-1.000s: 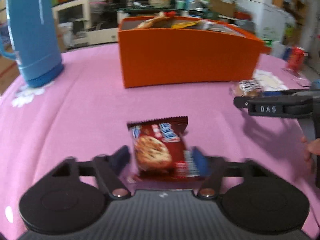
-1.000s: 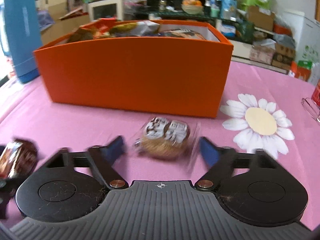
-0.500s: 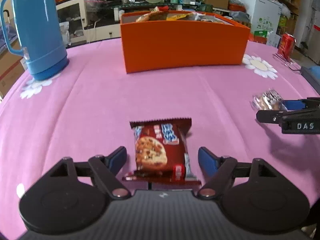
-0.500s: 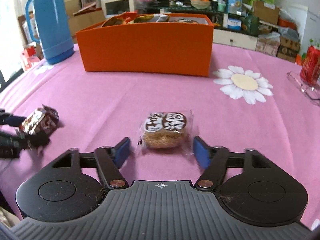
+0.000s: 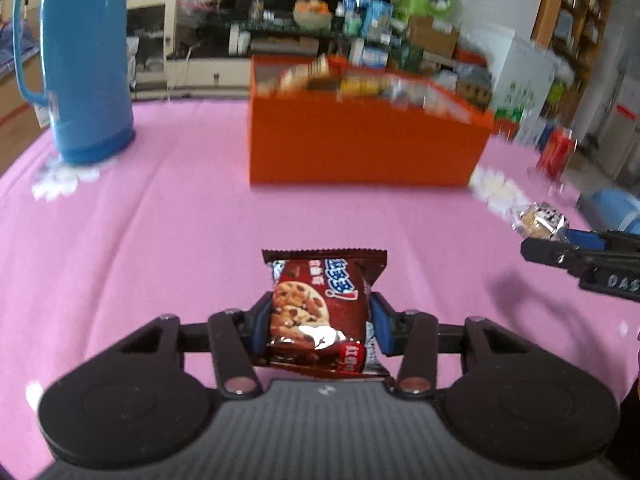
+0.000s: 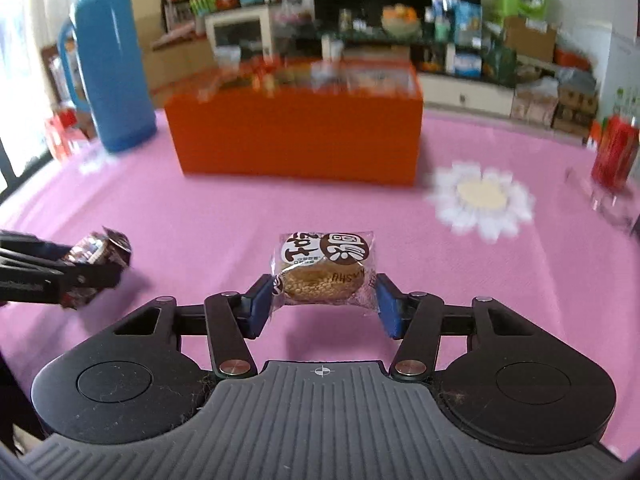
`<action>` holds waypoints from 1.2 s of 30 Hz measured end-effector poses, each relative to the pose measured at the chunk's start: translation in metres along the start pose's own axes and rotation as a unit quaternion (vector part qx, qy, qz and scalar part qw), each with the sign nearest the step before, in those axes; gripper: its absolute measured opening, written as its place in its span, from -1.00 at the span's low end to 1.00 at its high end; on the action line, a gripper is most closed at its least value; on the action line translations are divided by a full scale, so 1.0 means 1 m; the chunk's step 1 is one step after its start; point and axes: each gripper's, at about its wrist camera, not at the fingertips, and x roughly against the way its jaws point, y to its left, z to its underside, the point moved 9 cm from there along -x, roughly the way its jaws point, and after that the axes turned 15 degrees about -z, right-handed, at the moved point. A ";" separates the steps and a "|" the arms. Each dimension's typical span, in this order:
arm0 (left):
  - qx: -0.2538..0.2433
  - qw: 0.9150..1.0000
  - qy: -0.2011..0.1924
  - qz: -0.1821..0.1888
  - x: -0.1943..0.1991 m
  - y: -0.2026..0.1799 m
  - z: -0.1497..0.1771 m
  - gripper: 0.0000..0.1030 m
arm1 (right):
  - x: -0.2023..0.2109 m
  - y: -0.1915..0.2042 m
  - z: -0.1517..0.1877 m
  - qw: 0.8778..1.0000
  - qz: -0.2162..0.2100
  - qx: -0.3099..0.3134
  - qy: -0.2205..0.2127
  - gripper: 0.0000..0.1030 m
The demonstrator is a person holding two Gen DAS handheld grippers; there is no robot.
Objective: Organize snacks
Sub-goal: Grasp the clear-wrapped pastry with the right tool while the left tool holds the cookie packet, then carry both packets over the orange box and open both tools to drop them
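Note:
A dark red chocolate-chip cookie packet (image 5: 320, 304) sits between the blue pads of my left gripper (image 5: 318, 320), which is shut on it just above the pink tablecloth (image 5: 160, 240). A clear-wrapped round cake (image 6: 324, 268) is held between the pads of my right gripper (image 6: 320, 300), whose jaws are closing onto its wrapper. The orange box (image 5: 360, 148) stands beyond both, filled with several snacks. The right gripper (image 5: 560, 248) with its cake (image 5: 540, 220) shows at the right edge of the left wrist view. The left gripper (image 6: 60, 276) and its packet (image 6: 100, 248) show at the left of the right wrist view.
A tall blue thermos (image 5: 80, 60) stands at the table's back left. A red can (image 6: 614, 152) on a clear holder stands at the right edge, near a printed daisy (image 6: 480, 196). Cluttered shelves and cartons lie behind the table.
Half a second ago both grippers stood open around their packets lying on the cloth. Both have since closed on them and risen a little, farther back from the box.

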 end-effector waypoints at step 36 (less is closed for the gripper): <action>-0.032 0.989 -0.139 -0.025 -0.052 -0.060 -0.170 0.88 | -0.067 -0.057 -0.167 0.993 0.015 0.068 -0.096 0.80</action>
